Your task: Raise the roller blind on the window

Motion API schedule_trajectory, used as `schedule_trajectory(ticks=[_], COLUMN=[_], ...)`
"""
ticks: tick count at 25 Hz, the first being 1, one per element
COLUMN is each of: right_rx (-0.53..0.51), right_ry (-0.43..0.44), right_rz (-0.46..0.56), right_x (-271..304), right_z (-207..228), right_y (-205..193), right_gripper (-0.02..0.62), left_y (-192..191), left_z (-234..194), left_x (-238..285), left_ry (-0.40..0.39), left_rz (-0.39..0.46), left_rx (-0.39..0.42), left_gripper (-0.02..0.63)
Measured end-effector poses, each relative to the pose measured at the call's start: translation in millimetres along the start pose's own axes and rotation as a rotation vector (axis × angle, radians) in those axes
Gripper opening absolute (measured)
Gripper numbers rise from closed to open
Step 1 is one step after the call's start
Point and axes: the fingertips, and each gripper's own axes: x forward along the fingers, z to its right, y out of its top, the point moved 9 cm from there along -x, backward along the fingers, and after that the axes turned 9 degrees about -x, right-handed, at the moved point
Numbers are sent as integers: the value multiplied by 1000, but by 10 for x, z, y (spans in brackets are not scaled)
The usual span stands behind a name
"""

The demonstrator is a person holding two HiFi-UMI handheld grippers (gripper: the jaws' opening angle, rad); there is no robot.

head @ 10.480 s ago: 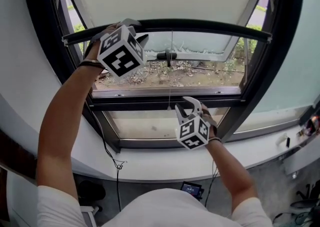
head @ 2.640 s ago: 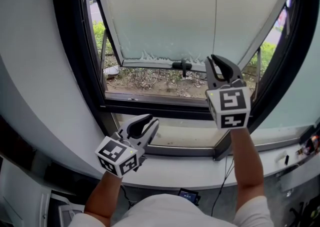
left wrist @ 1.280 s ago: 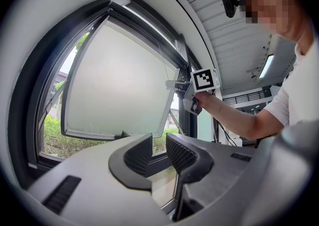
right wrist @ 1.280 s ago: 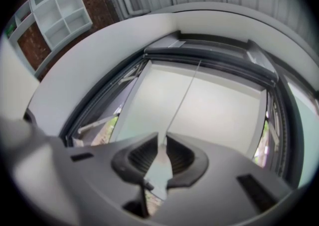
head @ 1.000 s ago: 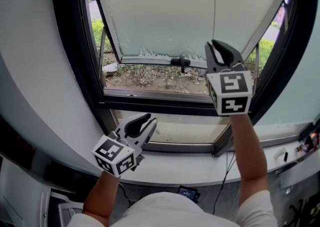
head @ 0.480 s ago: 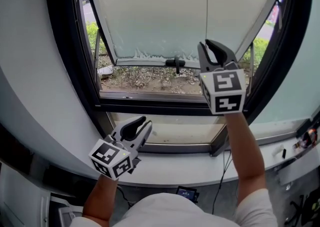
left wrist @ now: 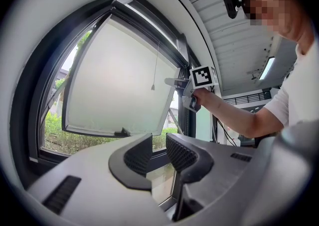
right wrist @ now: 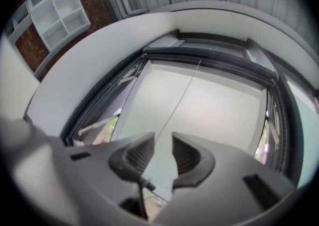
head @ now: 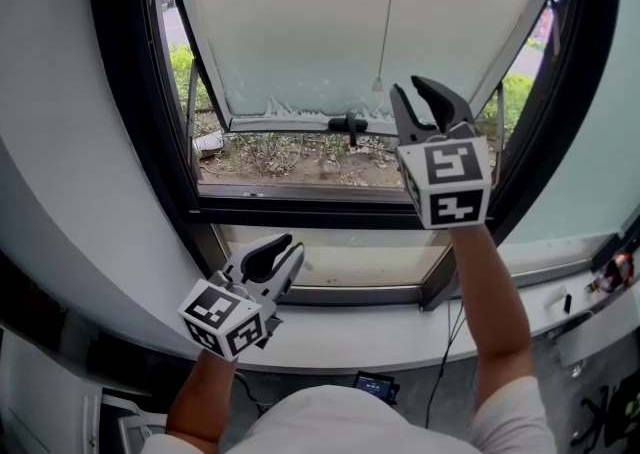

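the open window sash (head: pixel 300 32) with its dark handle (head: pixel 348 124) fills the frame, and plants lie far outside. the pull cord (head: pixel 386 22) hangs free just left of the right gripper (head: pixel 408 88), whose fingers are opening and press nothing. the left gripper (head: pixel 289 244) is low near the sill (head: pixel 400 327), fingers half apart and empty. the roller blind is cut off past the top edge and hard to make out.

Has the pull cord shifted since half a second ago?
Yes. The pull cord has swung left, clear of the right gripper's opening jaws, its end nearer the window handle.
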Motion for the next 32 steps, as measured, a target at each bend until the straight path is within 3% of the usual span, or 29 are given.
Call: schedule_trajectory(ticks=[24,32], right_rx=[-8,21], right_ry=[-19,-29], right_rz=[-55,-63], right_x=[-205,-463], right_z=[-208,-487], right_y=[7,-76], right_gripper=[100,98], left_y=[-43,-107], left_z=[-60,-167], left_x=[-238,-414], left_ry=[-49,-65], left_rz=[-21,-43], left_rx=[-28,-58], left_gripper=[101,101])
